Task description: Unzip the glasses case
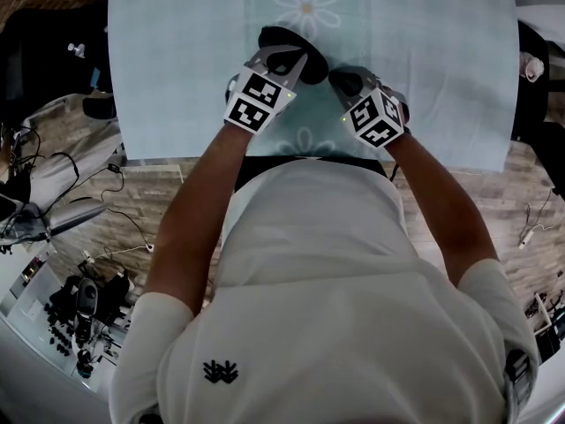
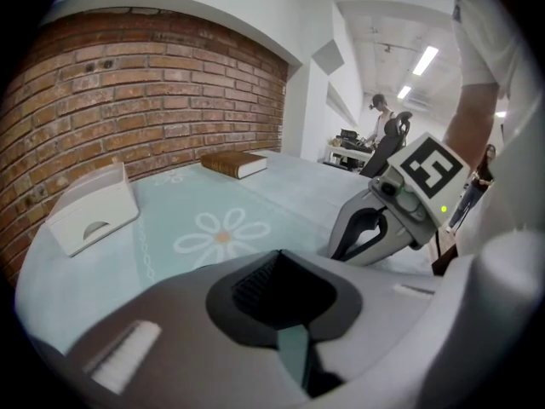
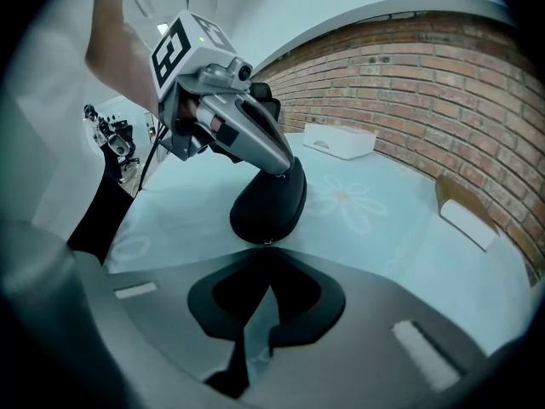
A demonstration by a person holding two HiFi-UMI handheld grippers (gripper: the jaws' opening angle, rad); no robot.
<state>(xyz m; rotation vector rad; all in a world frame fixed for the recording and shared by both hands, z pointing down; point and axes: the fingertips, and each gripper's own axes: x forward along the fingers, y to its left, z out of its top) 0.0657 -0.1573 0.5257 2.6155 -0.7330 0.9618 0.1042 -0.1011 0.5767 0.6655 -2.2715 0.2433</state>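
Observation:
The black glasses case [image 1: 290, 44] rests on the pale blue daisy cloth [image 1: 177, 60] near the table's front. My left gripper [image 1: 287, 58] comes down on the case's near end and is shut on it; in the left gripper view the ribbed black case [image 2: 268, 284] fills the hollow between the jaws. In the right gripper view the case [image 3: 268, 198] rises under the left gripper's fingers [image 3: 260, 139]. My right gripper [image 3: 266, 247] sits at the case's lower edge, its jaws closed to a thin slit on the small metal zipper pull [image 3: 266, 241].
A brown book [image 2: 234, 164] and a white holder [image 2: 89, 211] lie farther back by the brick wall. A white tray [image 3: 339, 140] and a white cardboard piece [image 3: 464, 216] also sit near the wall. The table's front edge [image 1: 177, 159] runs just below the grippers.

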